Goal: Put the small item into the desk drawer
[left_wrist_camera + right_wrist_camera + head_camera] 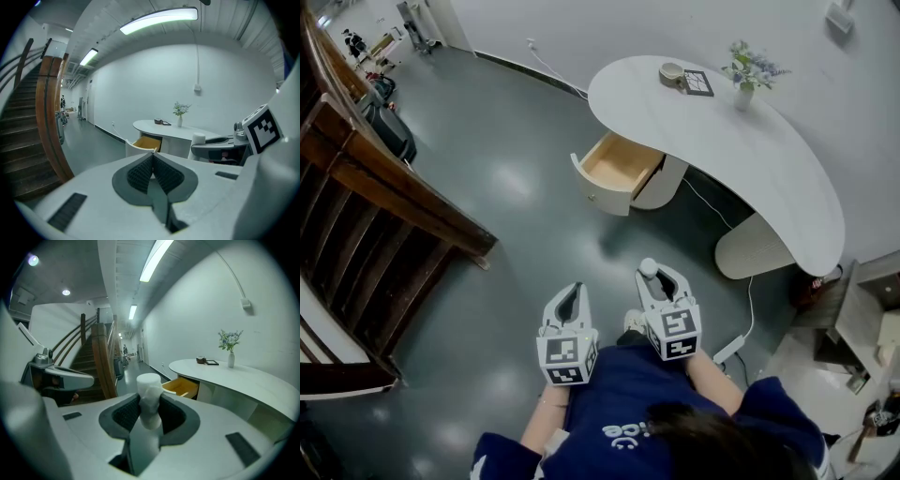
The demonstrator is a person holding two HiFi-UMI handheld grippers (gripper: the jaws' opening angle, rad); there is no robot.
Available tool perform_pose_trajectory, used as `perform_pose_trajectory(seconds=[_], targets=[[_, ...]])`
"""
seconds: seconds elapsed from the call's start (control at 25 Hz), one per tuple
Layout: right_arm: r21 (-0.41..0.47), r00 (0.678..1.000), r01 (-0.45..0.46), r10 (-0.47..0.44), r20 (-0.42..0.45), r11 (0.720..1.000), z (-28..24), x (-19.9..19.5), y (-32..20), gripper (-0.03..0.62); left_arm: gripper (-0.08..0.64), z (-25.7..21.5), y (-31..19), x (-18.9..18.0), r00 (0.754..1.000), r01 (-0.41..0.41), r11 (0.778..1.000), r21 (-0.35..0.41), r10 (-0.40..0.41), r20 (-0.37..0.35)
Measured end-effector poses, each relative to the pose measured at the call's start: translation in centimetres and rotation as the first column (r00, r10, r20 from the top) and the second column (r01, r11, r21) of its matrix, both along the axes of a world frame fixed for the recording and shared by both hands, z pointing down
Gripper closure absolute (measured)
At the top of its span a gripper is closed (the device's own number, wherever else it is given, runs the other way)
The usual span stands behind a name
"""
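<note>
**A:** What's around you?

**B:** A glossy grey-green floor (pixel 516 187), with a dark wooden staircase (pixel 375 206) on my left. The curved white desk (pixel 769 159) is ahead, well apart from me. Its drawer (pixel 619 169) stands pulled out, with pale bare wood inside and a rounded white front.

**A:** And the small item?

**B:** It's in my right gripper (pixel 149 401). The small item (pixel 149 394) is a stubby white cylinder, matte and a bit crumpled at the waist. It stands upright, pinched between my ribbed dark pads (pixel 125 416), with its flat top poking above them. My left gripper (pixel 152 161) has its jaws pressed together on nothing.

**A:** So which step is this?

**B:** The carry, I'd say, since nothing has reached the drawer yet. Next I need to close the gap to the desk, bring my right gripper over the open box, dip in and let go low. It looks soft and light, so I'd keep the squeeze gentle.
</note>
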State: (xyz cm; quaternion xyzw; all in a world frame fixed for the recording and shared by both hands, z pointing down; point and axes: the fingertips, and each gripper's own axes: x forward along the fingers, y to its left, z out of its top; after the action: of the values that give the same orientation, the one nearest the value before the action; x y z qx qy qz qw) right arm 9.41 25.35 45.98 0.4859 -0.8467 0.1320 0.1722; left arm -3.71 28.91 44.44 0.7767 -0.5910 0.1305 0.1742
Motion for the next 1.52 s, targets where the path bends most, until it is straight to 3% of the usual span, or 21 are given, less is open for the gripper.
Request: perform_pose_trajectory(seconds=[0.52, 0.96, 1.52], targets=[[-0.026, 0.999, -0.009, 0.01, 0.037, 1.0, 0.7, 6.6, -4.2, 0.468, 0.557, 0.6, -4.3, 6.1, 1.0, 0.012, 1.0, -0.02, -0.012, -0.005], [-0.037, 0.999, 0.002, 0.0, 0.043, 0.999, 0.9, 6.4, -5.2, 0.468, 0.557, 1.5, -6.8, 7.1, 1.0, -0.011, 0.999, -0.039, 0.01, -0.026], [-0.061, 0.995, -0.098, 0.099, 0.007, 0.993, 1.0, 6.5, -13.7, 0.468, 0.557, 2.0, -17.3, 6.2, 0.993, -0.1, 0.994, -0.048, 0.097, -0.059]])
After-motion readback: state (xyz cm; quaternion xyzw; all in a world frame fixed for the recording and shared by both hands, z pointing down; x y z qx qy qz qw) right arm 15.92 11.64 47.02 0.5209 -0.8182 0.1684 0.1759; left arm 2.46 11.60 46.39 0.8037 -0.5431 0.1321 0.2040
